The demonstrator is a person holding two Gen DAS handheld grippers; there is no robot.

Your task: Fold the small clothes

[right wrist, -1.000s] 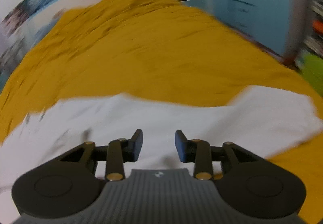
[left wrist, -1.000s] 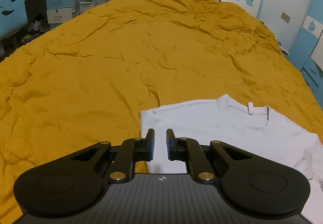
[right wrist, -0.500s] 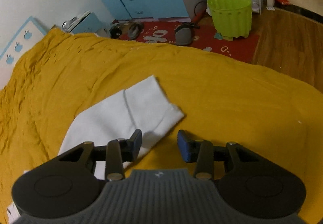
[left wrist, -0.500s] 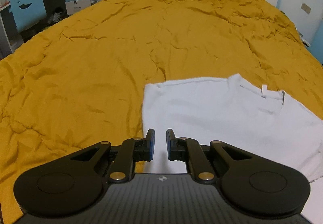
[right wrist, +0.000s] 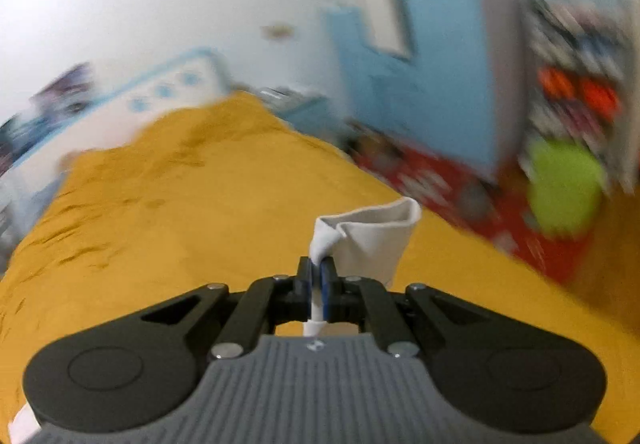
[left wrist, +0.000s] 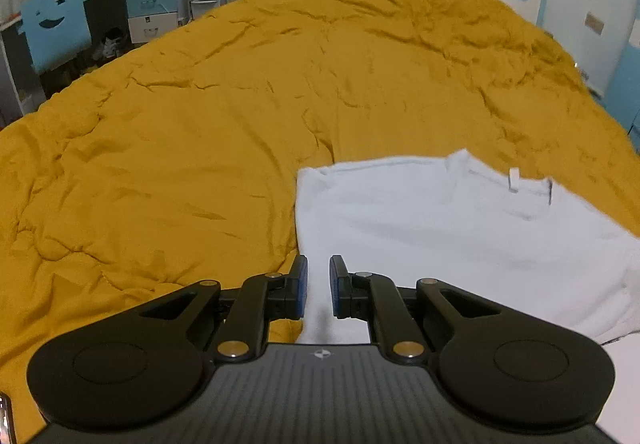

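The fold is only beginning. The white shirt (left wrist: 460, 228) lies spread flat on the bed (left wrist: 200, 123), collar toward the headboard edge, its left side straight and near the bed's middle. No finished fold shows; both sides and the crosswise fold look still to do.

The right tongs (right wrist: 318, 272) have just been closing and now pinch white cloth, probably the sleeve (right wrist: 368, 240), lifted clear of the bed; the blur hides more. The left tongs (left wrist: 318, 284) stand at a narrow gap above the shirt's left edge, nothing between the pads; whether they touch the cloth I cannot tell.
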